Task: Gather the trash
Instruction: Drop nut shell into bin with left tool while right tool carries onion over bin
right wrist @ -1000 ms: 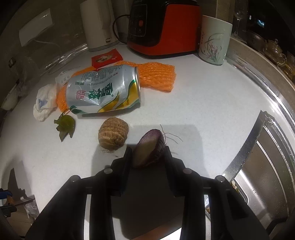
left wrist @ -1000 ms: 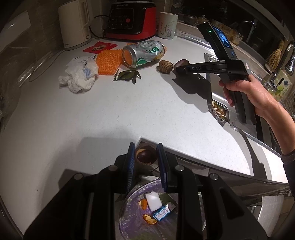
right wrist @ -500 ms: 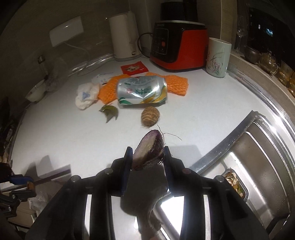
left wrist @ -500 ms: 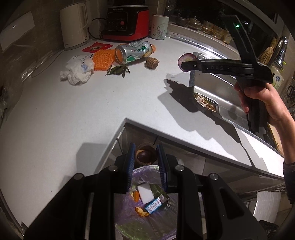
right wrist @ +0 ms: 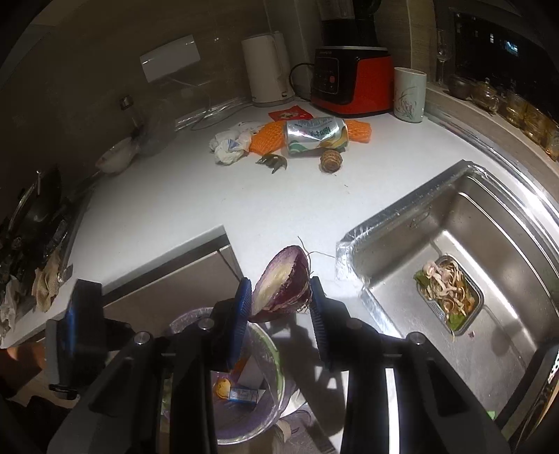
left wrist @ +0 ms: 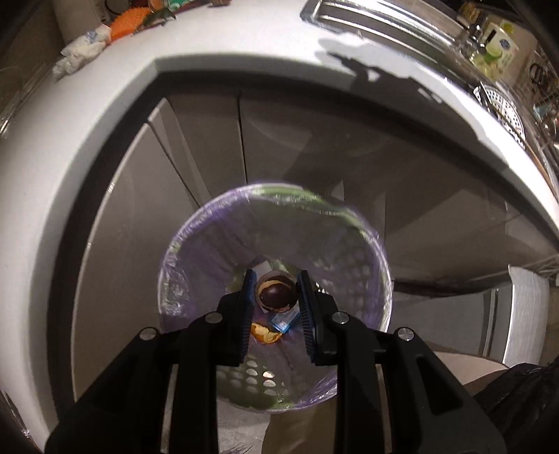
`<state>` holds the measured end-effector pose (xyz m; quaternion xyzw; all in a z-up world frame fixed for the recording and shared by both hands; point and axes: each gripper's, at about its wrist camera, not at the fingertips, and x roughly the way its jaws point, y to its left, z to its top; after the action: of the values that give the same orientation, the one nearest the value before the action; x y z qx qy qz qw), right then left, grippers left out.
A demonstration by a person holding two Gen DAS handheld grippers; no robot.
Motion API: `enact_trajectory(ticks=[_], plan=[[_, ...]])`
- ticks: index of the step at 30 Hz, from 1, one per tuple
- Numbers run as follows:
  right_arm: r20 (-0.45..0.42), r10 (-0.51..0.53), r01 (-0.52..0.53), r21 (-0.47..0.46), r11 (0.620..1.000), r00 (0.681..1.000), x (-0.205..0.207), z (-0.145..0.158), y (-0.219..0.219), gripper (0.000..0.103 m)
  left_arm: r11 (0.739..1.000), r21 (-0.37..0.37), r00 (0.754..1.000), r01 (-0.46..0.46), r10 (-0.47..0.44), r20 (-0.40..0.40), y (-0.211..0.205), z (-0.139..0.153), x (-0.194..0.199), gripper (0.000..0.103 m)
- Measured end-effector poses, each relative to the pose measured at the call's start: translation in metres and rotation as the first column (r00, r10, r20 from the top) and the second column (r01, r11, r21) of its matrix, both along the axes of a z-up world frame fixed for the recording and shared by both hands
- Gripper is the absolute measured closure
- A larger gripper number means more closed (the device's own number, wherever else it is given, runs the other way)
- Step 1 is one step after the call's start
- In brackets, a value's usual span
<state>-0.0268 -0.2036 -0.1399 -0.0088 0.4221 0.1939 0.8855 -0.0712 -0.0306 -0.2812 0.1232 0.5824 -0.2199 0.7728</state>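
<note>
**Both hand-held grippers loaded over the bin**

Left wrist view: the left hand-held gripper points steeply down over the trash bin, a perforated basket lined with a purple bag, standing on the floor in front of grey cabinet doors; its blue pads are clamped on a brown shell piece with a dark rounded inside, held above the bin's mouth; below it in the bin lie a small blue carton and an orange peel; the white tabletop curves across the top, with a crumpled white tissue and an orange mesh sleeve near its far edge.

Right wrist view: the right hand-held gripper grips a cut piece of purple-skinned vegetable, pale cut face turned left, thin roots trailing; it hangs near the tabletop's front edge, above and just beside the bin, whose rim shows lower left; the left hand-held gripper's body shows at the left edge; further back on the tabletop lie a crushed drink can on the mesh sleeve, the tissue, a dark green leaf and a small brown taro-like root just in front of the can; behind them stand a white kettle, a red-and-black appliance and a pale cup; to the right is a steel sink with a strainer basket of peelings.
</note>
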Motion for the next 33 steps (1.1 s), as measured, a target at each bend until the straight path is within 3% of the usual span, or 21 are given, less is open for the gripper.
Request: enact_trajectory(ticks=[5, 7, 8, 10, 12, 18, 20, 22, 26, 30, 33], plan=[[0.010, -0.049, 0.049, -0.011, 0.999, 0.999, -0.024, 0.009, 0.007, 0.069, 0.999, 0.024, 0.997, 0.037, -0.035, -0.062, 0.005, -0.032, -0.006, 0.078], [0.015, -0.066, 0.067, -0.012, 0.998, 0.998, -0.032, 0.012, 0.010, 0.069, 0.999, 0.027, 0.997, 0.044, -0.042, -0.071, 0.006, -0.035, -0.009, 0.065], [0.016, -0.072, 0.072, -0.007, 0.997, 0.997, -0.035, 0.013, 0.012, 0.069, 0.999, 0.023, 0.997, 0.047, -0.045, -0.061, 0.007, -0.033, -0.009, 0.061], [0.021, -0.079, 0.079, -0.002, 0.997, 0.997, -0.041, 0.015, 0.016, 0.069, 0.999, 0.012, 0.998, 0.051, -0.051, -0.032, 0.010, -0.025, -0.011, 0.042], [0.029, -0.077, 0.077, -0.008, 0.997, 0.997, -0.046, 0.017, 0.022, 0.069, 0.998, 0.004, 0.998, 0.058, -0.058, -0.001, 0.013, -0.014, -0.011, 0.032], [0.018, -0.056, 0.056, 0.001, 0.998, 0.998, -0.060, 0.009, 0.041, 0.069, 0.998, -0.030, 0.996, 0.055, -0.052, 0.075, 0.030, 0.027, -0.011, 0.028], [-0.006, -0.035, 0.035, 0.015, 0.999, 0.999, -0.064, -0.003, 0.052, 0.069, 0.998, -0.056, 0.993, 0.041, -0.034, 0.114, 0.043, 0.051, -0.012, 0.026], [-0.040, -0.006, 0.007, 0.022, 1.000, 0.999, -0.068, -0.021, 0.064, 0.069, 0.997, -0.080, 0.987, 0.017, -0.004, 0.162, 0.056, 0.071, -0.013, 0.017], [-0.114, 0.046, -0.044, 0.022, 0.999, 0.992, -0.079, -0.067, 0.091, 0.069, 0.996, -0.085, 0.969, -0.024, 0.044, 0.243, 0.078, 0.104, -0.013, 0.015], [-0.170, 0.059, -0.063, -0.016, 0.998, 0.984, -0.086, -0.104, 0.112, 0.068, 0.993, -0.090, 0.959, -0.074, 0.095, 0.267, 0.094, 0.119, -0.006, 0.015], [-0.217, 0.041, -0.047, -0.026, 0.999, 0.975, -0.086, -0.121, 0.117, 0.061, 0.990, -0.093, 0.956, -0.108, 0.129, 0.263, 0.103, 0.121, 0.001, 0.015]])
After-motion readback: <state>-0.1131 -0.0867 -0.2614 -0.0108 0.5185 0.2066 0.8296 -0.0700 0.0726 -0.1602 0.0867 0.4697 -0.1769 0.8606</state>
